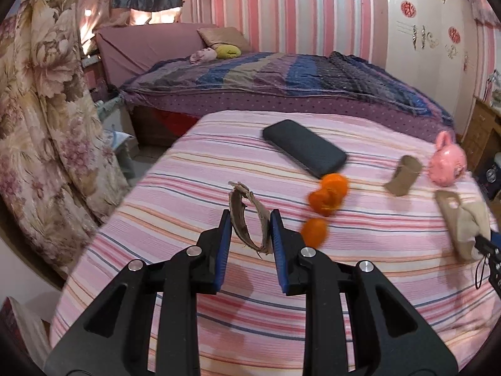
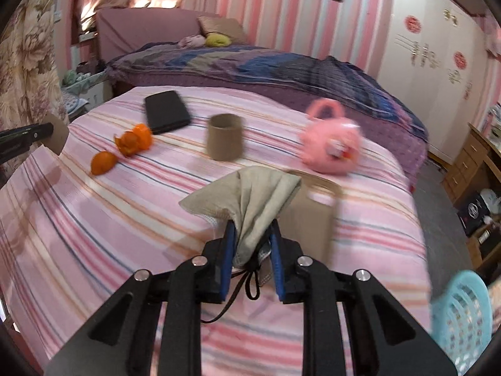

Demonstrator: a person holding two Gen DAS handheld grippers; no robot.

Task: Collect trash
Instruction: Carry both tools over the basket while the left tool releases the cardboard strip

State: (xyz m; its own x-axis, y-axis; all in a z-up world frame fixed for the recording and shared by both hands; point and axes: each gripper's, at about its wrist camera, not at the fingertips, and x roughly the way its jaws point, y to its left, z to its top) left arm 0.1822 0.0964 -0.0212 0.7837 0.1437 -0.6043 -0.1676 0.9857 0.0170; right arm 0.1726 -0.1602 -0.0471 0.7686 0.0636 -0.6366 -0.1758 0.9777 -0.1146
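We hold the left gripper with its jaws clenched on a torn brown scrap, lifted over the striped pink bed. Our right gripper has its jaws pinched on a crumpled grey-brown rag; the rag hides part of a brown paper bag behind it. The orange peels, a cardboard tube, a black case and a pink toy look blurry. A blue basket is cut off at the picture's edge
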